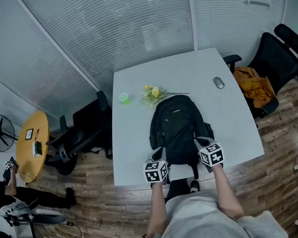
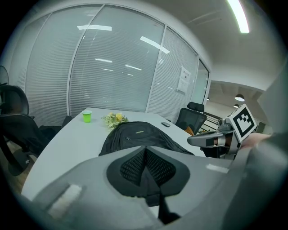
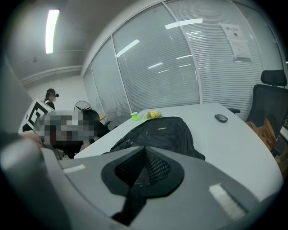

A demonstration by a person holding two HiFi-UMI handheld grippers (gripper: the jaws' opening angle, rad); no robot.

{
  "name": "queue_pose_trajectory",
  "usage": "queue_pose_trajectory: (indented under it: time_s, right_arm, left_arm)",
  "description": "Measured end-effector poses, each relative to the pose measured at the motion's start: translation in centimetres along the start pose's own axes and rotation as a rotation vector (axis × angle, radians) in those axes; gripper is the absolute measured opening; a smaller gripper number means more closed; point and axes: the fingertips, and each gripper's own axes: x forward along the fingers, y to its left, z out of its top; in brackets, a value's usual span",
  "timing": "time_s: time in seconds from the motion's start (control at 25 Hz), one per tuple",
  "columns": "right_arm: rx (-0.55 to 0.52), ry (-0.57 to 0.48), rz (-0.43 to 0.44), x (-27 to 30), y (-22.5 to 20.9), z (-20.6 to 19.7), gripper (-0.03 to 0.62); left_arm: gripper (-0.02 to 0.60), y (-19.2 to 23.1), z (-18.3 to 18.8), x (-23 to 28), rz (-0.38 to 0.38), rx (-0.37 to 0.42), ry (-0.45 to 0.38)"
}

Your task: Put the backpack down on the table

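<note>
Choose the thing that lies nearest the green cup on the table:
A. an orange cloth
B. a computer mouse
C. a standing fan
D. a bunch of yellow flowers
D: in the head view the yellow flowers lie just beside the green cup, at the far end of the backpack; the mouse sits farther off.

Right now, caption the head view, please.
Left gripper and right gripper pinch the black backpack lying on the table.
</note>
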Motion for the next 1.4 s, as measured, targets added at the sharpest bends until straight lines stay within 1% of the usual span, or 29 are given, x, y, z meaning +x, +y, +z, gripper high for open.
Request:
queue_pose_trajectory:
  time_s: [0.12, 0.4, 0.72, 1.08, 1.4]
  right_arm:
    - [-0.012, 0.015, 0.002, 0.2, 0.2, -0.3, -0.002]
    - [-0.002, 0.029, -0.007, 0.3, 0.0, -0.6, 0.0]
    - [-0.001, 0.044, 0.008, 0.9, 0.4, -0.4, 0.0]
    - [0.027, 0.046, 0.011, 0.6, 0.1, -0.8, 0.0]
    - [0.008, 0.047, 0.017, 0.6, 0.3, -0.9, 0.0]
  left_arm:
    - [-0.009, -0.2, 0.1, -0.1, -0.021, 0.002, -0.005]
    - [-0.009, 0.5, -0.3, -0.2, -0.002, -0.005, 0.004]
    - [-0.009, 1.2, 0.3, -0.2, 0.009, -0.009, 0.005]
    - [-0.009, 0.8, -0.5, 0.0, -0.001, -0.024, 0.02]
    - [-0.009, 0.6, -0.6, 0.1, -0.008, -0.026, 0.018]
